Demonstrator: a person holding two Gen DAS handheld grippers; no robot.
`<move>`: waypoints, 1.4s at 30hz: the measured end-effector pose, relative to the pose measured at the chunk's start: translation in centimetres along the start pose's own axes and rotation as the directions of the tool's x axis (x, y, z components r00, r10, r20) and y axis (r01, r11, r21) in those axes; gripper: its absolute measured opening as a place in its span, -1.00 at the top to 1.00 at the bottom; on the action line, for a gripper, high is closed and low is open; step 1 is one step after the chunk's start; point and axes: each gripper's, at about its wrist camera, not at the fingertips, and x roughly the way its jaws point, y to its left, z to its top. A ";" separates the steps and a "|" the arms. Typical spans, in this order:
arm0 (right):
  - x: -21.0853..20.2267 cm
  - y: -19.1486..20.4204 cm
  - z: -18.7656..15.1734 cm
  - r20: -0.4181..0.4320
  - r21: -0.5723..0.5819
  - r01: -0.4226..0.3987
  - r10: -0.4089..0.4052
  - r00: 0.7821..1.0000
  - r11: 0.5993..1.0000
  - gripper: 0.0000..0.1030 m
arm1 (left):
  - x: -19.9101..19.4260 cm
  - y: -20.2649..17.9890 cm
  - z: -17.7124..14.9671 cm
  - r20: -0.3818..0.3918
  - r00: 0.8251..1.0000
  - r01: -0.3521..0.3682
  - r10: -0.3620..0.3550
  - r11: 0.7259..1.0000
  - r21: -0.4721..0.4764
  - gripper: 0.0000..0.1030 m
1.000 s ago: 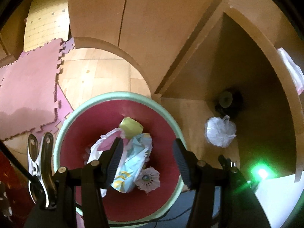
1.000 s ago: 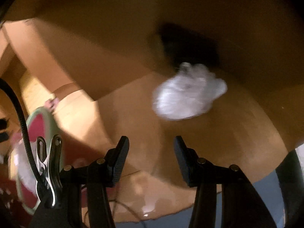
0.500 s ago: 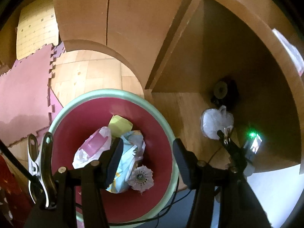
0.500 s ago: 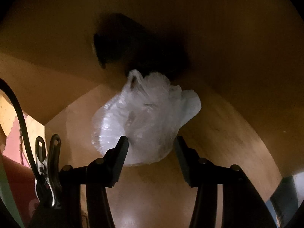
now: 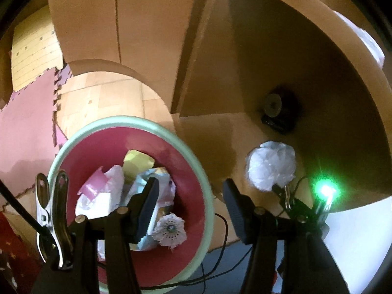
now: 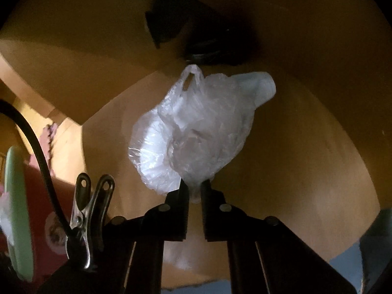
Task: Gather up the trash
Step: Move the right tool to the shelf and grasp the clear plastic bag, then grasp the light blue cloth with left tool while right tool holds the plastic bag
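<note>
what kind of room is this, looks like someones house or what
Probably a home, maybe a child's play area: interlocking foam floor mats over a wood-pattern floor, and a shadowed nook under wooden furniture where a crumpled plastic bag lies.

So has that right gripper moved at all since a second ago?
Yes. The right gripper has come in toward the dark object in the wooden corner, reaching the white plastic bag lying before it, and its jaws are now shut on the bag's near edge.
</note>
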 end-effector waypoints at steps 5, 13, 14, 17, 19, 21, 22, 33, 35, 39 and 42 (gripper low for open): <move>-2.0 -0.8 -1.9 -0.003 0.012 -0.013 0.013 1.000 1.000 0.83 | 0.3 -2.1 -0.6 -0.013 1.000 0.025 -0.024 0.999 0.043 -0.11; -5.5 -2.8 -3.0 0.007 0.068 0.068 -0.068 0.998 0.995 0.83 | 2.1 -7.5 -3.3 -0.049 0.999 0.031 -0.021 0.979 0.204 -0.11; -5.7 -3.1 -3.1 0.010 0.074 0.072 -0.073 0.997 0.995 0.83 | 2.4 -8.0 -3.7 -0.057 0.998 0.031 -0.018 0.975 0.222 -0.11; -6.4 -4.0 -3.3 0.018 0.087 0.081 -0.083 0.996 0.993 0.83 | 3.6 -9.8 -5.3 -0.077 0.997 0.028 -0.007 0.960 0.278 -0.11; -6.9 -4.7 -3.6 0.022 0.089 0.095 -0.097 0.995 0.991 0.83 | 4.2 -10.8 -6.3 -0.082 0.997 0.026 0.000 0.950 0.311 -0.11; -6.6 -4.7 -3.7 0.023 0.109 0.094 -0.097 0.995 0.990 0.83 | 4.9 -11.8 -7.1 -0.081 0.997 0.019 0.010 0.937 0.350 -0.11; -6.7 -4.9 -3.7 0.023 0.117 0.100 -0.103 0.994 0.988 0.83 | 5.4 -12.5 -7.5 -0.079 0.997 0.016 0.014 0.929 0.369 -0.11; -7.9 -9.9 -5.5 0.056 0.339 0.103 -0.130 0.990 0.935 0.22 | 12.3 -18.1 -6.9 -0.097 0.995 0.035 0.002 0.925 0.378 -0.11; -8.5 -10.5 -5.7 0.069 0.360 0.087 -0.120 0.990 0.929 0.14 | 13.7 -19.4 -6.4 -0.087 0.996 0.017 0.019 0.918 0.397 -0.11; -7.3 -9.8 -5.1 0.060 0.317 0.111 -0.136 0.989 0.942 0.13 | 15.9 -21.5 -5.3 -0.059 0.998 -0.008 0.037 0.900 0.436 -0.11; -6.5 -9.6 -5.1 0.046 0.303 0.127 -0.148 0.988 0.944 0.13 | 18.0 -23.2 -4.1 -0.033 0.998 -0.030 0.052 0.876 0.482 -0.11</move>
